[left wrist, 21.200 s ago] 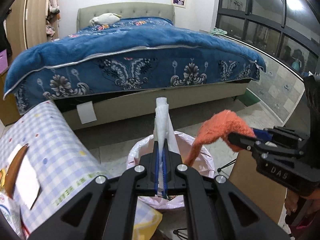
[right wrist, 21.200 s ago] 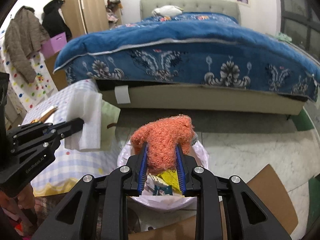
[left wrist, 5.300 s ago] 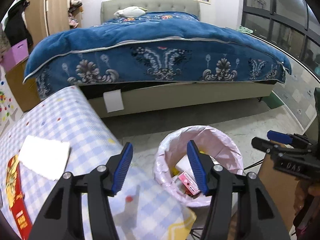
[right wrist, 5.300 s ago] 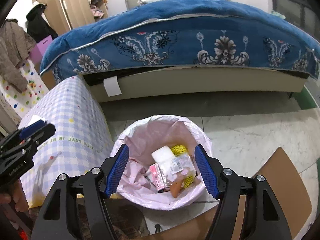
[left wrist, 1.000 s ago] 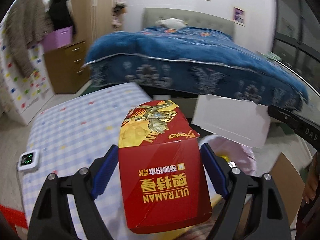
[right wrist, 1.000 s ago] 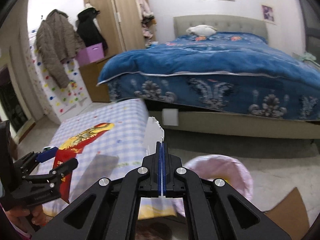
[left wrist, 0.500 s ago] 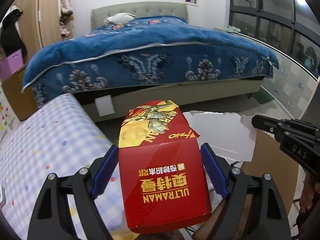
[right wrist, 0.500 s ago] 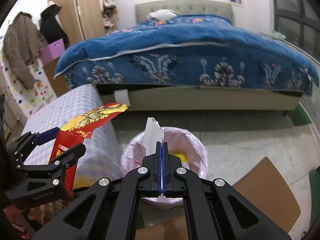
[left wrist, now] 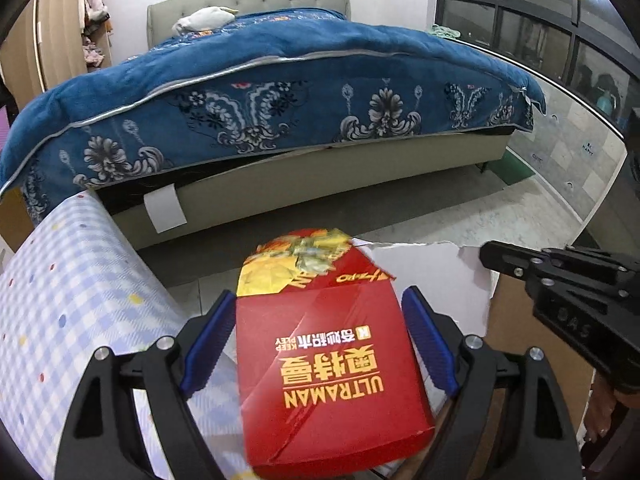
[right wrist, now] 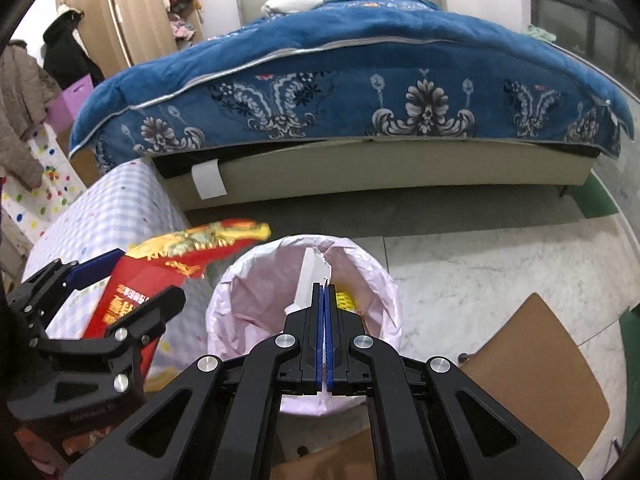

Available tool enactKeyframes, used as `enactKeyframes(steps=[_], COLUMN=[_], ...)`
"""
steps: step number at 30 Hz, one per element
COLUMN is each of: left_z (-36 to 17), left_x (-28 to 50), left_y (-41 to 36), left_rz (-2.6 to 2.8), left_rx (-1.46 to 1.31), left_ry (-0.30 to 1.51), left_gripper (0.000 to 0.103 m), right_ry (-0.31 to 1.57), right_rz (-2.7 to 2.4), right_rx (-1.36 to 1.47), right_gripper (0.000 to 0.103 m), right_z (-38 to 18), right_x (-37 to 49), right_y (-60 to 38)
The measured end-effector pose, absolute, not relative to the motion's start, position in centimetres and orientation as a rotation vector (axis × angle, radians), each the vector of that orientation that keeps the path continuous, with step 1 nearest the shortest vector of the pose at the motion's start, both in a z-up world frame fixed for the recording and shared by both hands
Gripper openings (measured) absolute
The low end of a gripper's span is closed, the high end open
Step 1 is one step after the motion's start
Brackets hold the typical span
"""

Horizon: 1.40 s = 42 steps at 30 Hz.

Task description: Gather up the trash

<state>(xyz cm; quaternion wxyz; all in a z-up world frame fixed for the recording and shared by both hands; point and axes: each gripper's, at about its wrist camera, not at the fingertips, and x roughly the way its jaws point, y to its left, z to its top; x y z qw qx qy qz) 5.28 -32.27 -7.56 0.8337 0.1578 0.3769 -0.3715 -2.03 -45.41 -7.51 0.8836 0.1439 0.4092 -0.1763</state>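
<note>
At lower centre of the left view, the left claw (left wrist: 316,344) pinches a red box (left wrist: 324,380). Centred in the right view, the right claw (right wrist: 325,312) is pressed on white card (right wrist: 310,280) over the pink-lined bin (right wrist: 256,292).

Red Ultraman box (left wrist: 328,364) tilted beside pink-lined bin (right wrist: 256,280); white paper (right wrist: 310,276) seemingly above it.
</note>
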Motion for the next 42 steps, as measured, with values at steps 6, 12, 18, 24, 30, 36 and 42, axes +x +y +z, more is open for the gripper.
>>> enactKeyframes(steps=[6,12,18,24,30,36,42], left_z=[-6.5,-5.4,-3.3,-0.9,1.8,4.1,5.6], left_x=[5.8,6.4,5.5,4.1,2.3,0.0,-1.8], left_y=[-31.2,-27.5,-23.2,-18.3,-11.5,-5.1,0.2], left_rz=[-0.748,-0.657,-0.573,-0.457,-0.345,-0.251,-0.069], left_rx=[0.310,0.254,0.231,0.235,0.178,0.107,0.069], left_ry=[0.764,0.789,0.774,0.790,0.800,0.810,0.792], left_gripper=[0.096,0.096,0.096,0.096,0.096,0.096,0.096], right_ry=[0.837,0.830,0.810,0.743,0.692,0.721,0.725], right_rz=[-0.377,-0.349,-0.318,-0.255,-0.082,0.106,0.220], right_rx=[0.320,0.318,0.276,0.223,0.192,0.172,0.121], right_gripper=[0.036,0.058,0.087,0.091,0.092,0.093,0.094], right_z=[-7.2,-6.3,-4.1,-0.3,3.5,5.9,7.4], right_x=[-1.2,-2.5,-3.8,-4.9,-5.3,-4.6,-4.8], right_y=[-45.8,-44.6,-42.0,-38.5,-32.6,-26.2,-20.9])
